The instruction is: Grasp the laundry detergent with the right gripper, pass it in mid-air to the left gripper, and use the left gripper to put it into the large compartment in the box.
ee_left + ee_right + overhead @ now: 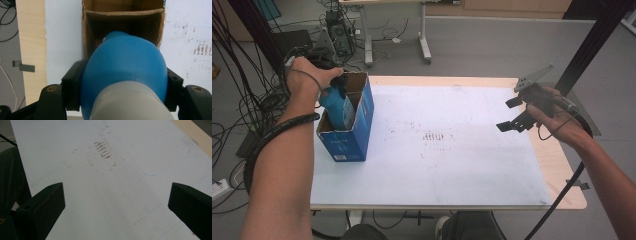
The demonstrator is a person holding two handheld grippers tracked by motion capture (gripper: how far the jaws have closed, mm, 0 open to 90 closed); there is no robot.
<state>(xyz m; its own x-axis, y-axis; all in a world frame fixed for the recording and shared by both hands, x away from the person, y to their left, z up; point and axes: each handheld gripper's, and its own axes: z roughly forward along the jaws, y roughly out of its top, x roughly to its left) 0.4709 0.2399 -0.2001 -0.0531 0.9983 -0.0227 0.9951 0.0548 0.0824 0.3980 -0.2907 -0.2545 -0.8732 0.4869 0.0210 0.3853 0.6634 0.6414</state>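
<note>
Blue bottle (pixel 125 65) is clamped between the jaws of my left gripper (pixel 333 86), white cap end toward the camera, rounded body pointing down into the open cardboard box (pixel 357 125). From the high view the bottle (pixel 334 107) looks partly inside the box already, sitting in the near compartment; whether its base has reached the bottom I cannot tell. I judge the job as most of the way there: bottle picked and lined up over the opening, what is left is lowering it fully and letting go. Box walls are close on both sides of the bottle in the left gripper view, so little slack there; the torn cardboard rim (pixel 123 13) could catch the jaws as they spread. Box stands near the left edge of the white table sheet (pixel 462 150), so a sideways nudge could push it toward that edge. My right gripper (pixel 516 114) hangs above the right side of the table, jaws wide, nothing between them, with bare sheet (pixel 105 195) below and plenty of room.
</note>
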